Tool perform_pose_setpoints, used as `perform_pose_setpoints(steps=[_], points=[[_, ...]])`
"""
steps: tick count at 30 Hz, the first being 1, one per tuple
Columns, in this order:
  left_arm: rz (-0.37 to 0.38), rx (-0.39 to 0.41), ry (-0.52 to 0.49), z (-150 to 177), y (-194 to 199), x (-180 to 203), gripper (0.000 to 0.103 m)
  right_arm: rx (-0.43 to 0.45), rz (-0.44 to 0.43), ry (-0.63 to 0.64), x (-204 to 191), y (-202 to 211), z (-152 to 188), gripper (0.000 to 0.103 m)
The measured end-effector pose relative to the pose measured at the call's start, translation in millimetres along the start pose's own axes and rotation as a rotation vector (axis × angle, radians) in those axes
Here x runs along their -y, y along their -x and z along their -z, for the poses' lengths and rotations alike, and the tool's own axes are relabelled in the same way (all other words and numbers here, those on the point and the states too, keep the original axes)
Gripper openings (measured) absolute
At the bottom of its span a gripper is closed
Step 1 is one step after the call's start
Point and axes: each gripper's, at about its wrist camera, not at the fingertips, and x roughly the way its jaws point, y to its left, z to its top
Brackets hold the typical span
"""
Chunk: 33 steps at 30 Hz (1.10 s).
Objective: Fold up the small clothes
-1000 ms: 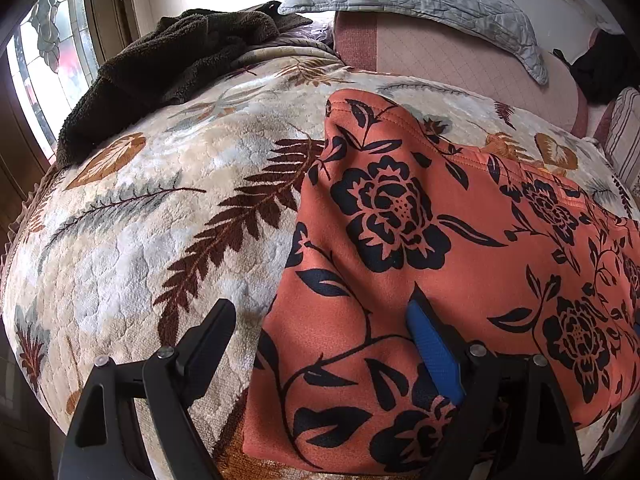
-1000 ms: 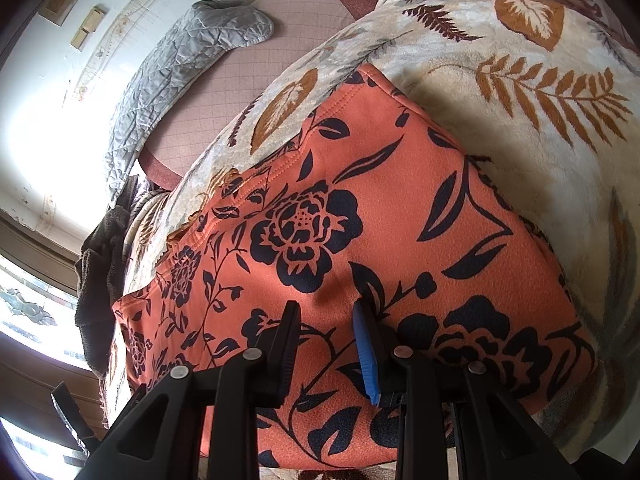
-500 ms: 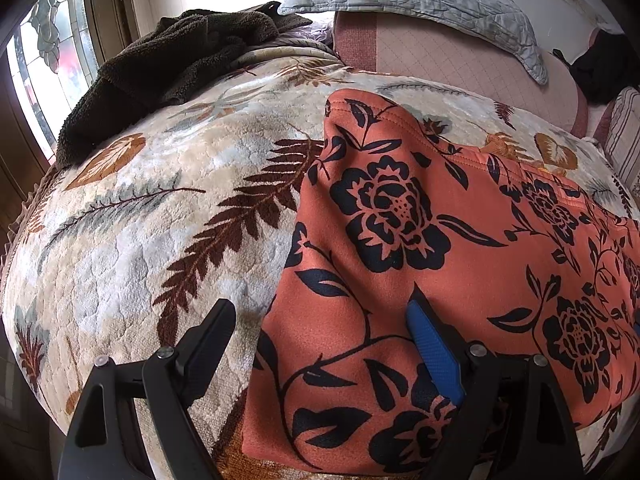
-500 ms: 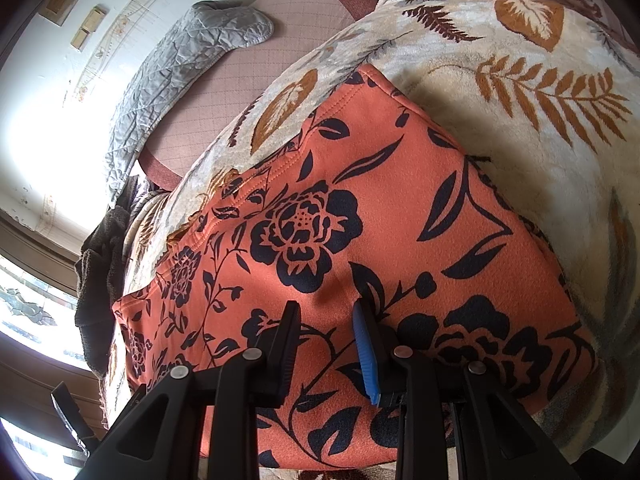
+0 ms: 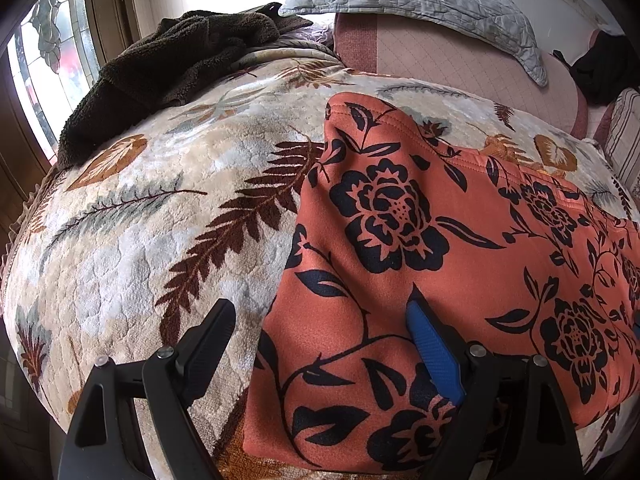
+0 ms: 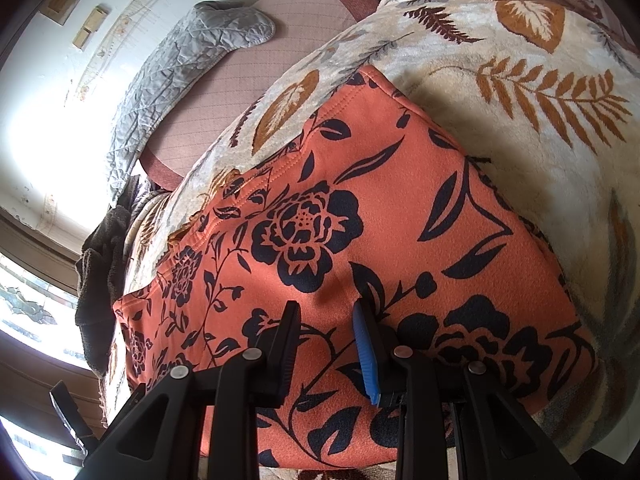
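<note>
An orange garment with black flowers point(image 5: 420, 248) lies spread flat on a bed covered by a cream blanket with a leaf pattern point(image 5: 132, 240). My left gripper point(image 5: 320, 320) hovers open and wide over the garment's near left edge, its black finger over the blanket and its blue-padded finger over the cloth. In the right wrist view the same garment point(image 6: 360, 216) fills the middle. My right gripper point(image 6: 326, 320) stands over the garment's near part with a narrow gap between its fingers and nothing pinched in it.
A dark brown fleece throw point(image 5: 168, 52) is heaped at the far left of the bed by a window point(image 5: 44, 64). A grey quilted pillow point(image 5: 420, 4) lies on a pink padded headboard point(image 5: 460, 76). A black item point(image 5: 600, 68) sits at the far right.
</note>
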Motion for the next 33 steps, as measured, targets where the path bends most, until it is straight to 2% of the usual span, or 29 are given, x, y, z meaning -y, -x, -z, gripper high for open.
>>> perform_pose_setpoints(steps=[4,8,9,10,11,12,14,17,22,33], points=[[0.011,0.088,-0.043,-1,21,7,0.087,0.007,-0.049,-0.012,-2,16,1,0.032],[0.053,0.164,-0.075,2,42,14,0.087,0.098,-0.096,0.036,-11,50,5,0.033],[0.058,0.178,-0.084,3,46,16,0.087,0.117,-0.101,0.049,-14,59,7,0.036],[0.07,0.187,-0.091,3,50,18,0.087,0.13,-0.104,0.065,-15,67,10,0.04],[0.087,0.192,-0.096,4,53,20,0.087,0.14,-0.103,0.076,-16,74,14,0.062],[0.101,0.195,-0.1,5,56,22,0.087,0.157,-0.109,0.083,-16,82,18,0.072],[0.111,0.195,-0.112,8,60,25,0.087,0.185,-0.107,0.114,-15,94,25,0.072],[0.131,0.196,-0.12,13,65,30,0.087,0.165,-0.074,0.126,-11,98,31,0.072],[0.135,0.202,-0.132,18,70,33,0.087,0.146,-0.093,0.077,-3,97,37,0.072],[0.14,0.199,-0.132,18,68,34,0.087,0.161,-0.106,0.134,-20,91,42,0.067]])
